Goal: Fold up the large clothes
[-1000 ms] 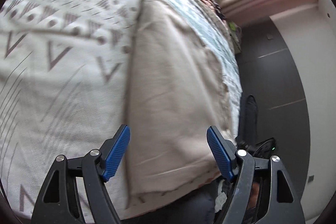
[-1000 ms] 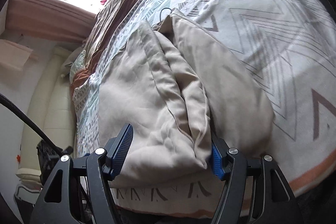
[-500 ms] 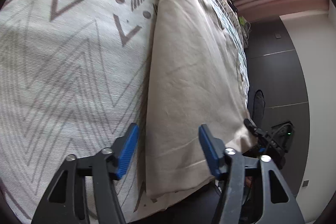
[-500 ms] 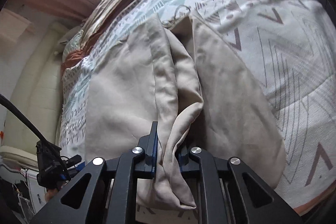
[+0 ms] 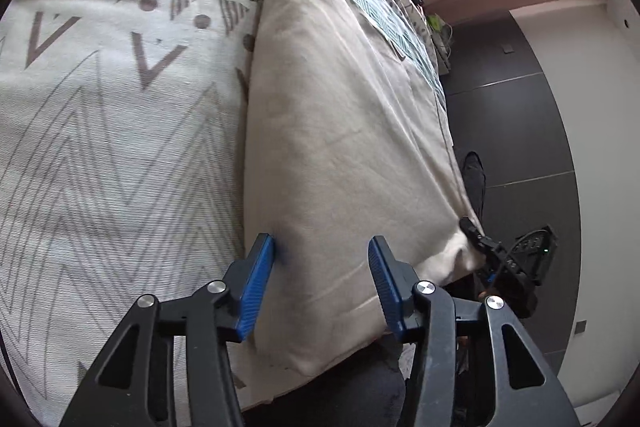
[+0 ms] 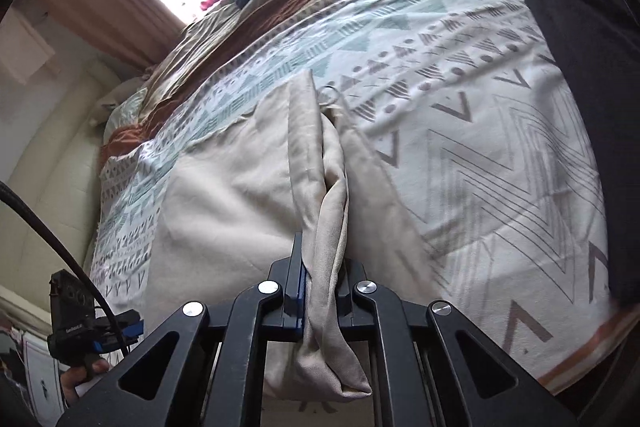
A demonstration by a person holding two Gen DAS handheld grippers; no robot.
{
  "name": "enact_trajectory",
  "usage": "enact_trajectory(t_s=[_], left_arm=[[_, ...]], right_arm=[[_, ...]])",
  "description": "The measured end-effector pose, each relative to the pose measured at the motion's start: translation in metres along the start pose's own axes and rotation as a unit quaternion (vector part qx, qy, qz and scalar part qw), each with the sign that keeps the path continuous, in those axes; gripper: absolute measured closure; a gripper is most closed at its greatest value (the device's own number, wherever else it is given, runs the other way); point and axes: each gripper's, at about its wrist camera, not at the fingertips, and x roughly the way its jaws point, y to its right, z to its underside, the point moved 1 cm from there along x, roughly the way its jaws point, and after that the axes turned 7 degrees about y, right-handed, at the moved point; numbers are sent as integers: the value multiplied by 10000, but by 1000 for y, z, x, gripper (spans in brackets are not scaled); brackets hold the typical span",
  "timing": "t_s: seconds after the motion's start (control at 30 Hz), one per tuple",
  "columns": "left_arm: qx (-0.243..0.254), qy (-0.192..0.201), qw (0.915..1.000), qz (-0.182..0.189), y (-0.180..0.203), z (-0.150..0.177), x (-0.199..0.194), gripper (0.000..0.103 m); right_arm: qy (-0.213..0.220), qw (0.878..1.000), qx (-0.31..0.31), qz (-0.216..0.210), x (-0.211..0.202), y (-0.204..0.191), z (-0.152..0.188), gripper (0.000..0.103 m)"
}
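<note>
The patterned bedspread [image 5: 100,131] filled the left of the left wrist view, and the beige garment [image 5: 340,131] lay on it as a long panel running from the near bed edge to the far side. The left gripper [image 5: 322,283] hovered over the garment's near end with its blue pads [image 5: 256,291] apart; its jaws had just been closing, the cloth lay between them, and the left pad stood at the garment's left fold edge, though whether it pressed there could not be told. At the right, dark floor tiles [image 5: 516,131] showed beyond the bed.

In the right wrist view, the garment [image 6: 228,195] lay on the left part of the bedspread [image 6: 480,155]. The right gripper [image 6: 322,301] was clamped together on a bunched ridge of the beige cloth, which hung down past the jaws.
</note>
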Motion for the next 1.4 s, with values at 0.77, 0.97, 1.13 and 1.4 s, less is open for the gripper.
enact_trajectory(t_s=[0.77,0.97,1.13,1.4], left_arm=[[-78,82,9990,-423,-7,-30,24,53],[-52,132,9986,-512,-3,-50,35,53],[-47,175,9980,-613,0,-70,49,53],[-97,222,9968,-760,3,-99,68,53]], right_arm=[[-609,9976,239,-229,12,31,-28,33],[-1278,9900,230,-553,60,44,-52,33],[-1727,9812,401,-762,102,54,-66,34],[-2037,9713,345,-1177,157,54,-96,34]])
